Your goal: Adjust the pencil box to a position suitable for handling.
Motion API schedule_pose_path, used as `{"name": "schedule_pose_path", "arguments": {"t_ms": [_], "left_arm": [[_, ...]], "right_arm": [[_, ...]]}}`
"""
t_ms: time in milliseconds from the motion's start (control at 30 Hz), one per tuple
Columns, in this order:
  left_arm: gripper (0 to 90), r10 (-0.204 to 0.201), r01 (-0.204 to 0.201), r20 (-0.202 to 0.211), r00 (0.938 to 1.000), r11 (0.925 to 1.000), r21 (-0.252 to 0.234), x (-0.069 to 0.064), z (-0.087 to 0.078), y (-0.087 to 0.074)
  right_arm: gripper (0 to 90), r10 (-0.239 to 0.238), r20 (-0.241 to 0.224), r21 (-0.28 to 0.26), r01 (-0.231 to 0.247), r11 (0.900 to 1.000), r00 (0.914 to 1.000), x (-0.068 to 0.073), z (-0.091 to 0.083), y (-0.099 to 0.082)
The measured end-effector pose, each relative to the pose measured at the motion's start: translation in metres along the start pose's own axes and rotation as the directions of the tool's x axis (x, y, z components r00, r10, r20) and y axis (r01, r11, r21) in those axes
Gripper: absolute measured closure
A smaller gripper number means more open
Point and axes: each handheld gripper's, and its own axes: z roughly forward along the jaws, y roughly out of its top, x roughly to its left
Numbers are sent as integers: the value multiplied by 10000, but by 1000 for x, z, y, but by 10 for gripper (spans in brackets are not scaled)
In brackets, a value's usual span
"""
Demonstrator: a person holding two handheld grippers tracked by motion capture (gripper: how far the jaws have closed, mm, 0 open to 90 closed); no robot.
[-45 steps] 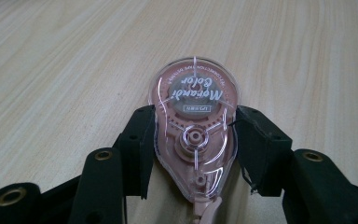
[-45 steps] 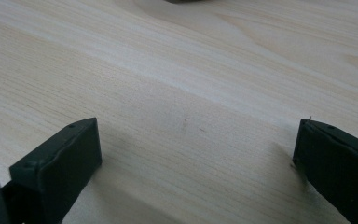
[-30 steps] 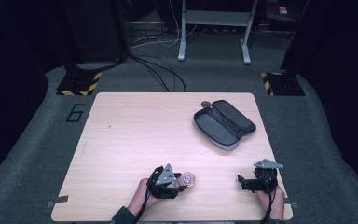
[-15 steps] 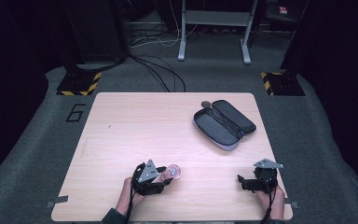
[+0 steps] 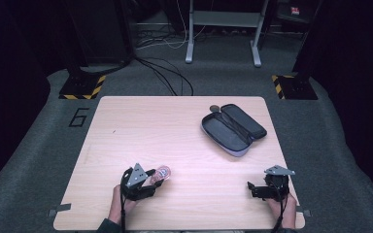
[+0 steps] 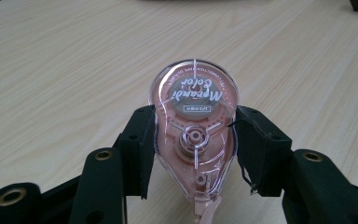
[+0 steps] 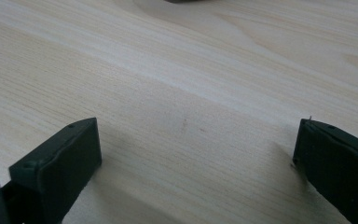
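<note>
Gripping a pink tape dispenser [image 6: 194, 140] in my left gripper [image 6: 193, 154], right gripper [image 7: 196, 163] idle with nothing in it.

My left fingers [image 6: 137, 149] pinch the clear pink dispenser by its two sides, round end pointing away from me, printed label facing up, just over the wooden counter [image 5: 175, 131] near its front-left edge; in the high view the dispenser [image 5: 162, 172] sticks out of the left gripper [image 5: 148, 179] toward the counter's middle. My right fingers [image 7: 60, 163] are spread wide over bare wood, and the right gripper [image 5: 260, 187] sits low at the front-right edge. An open dark pencil case [image 5: 233, 128] lies well apart at the far right of the counter, a small round thing [image 5: 214, 108] just behind it, too small to identify.
</note>
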Motion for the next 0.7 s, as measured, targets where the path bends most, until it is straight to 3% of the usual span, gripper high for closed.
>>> {"name": "schedule_pose_path", "arguments": {"t_ms": [167,300,700], "left_arm": [[502,-411,414,-438,9982,9991,43,10,-3,-8],[502,-504,520,-780,9957,9985,191,16,-6,-14],[502,-1282,1377,-1446,9811,9888,579,30,-9,-30]], "right_arm": [[4,-4,1,-5,4,10000,10000,0,0,0],[4,-26,5,-11,26,10000,10000,0,0,0],[4,58,8,9,-58,10000,10000,0,0,0]]}}
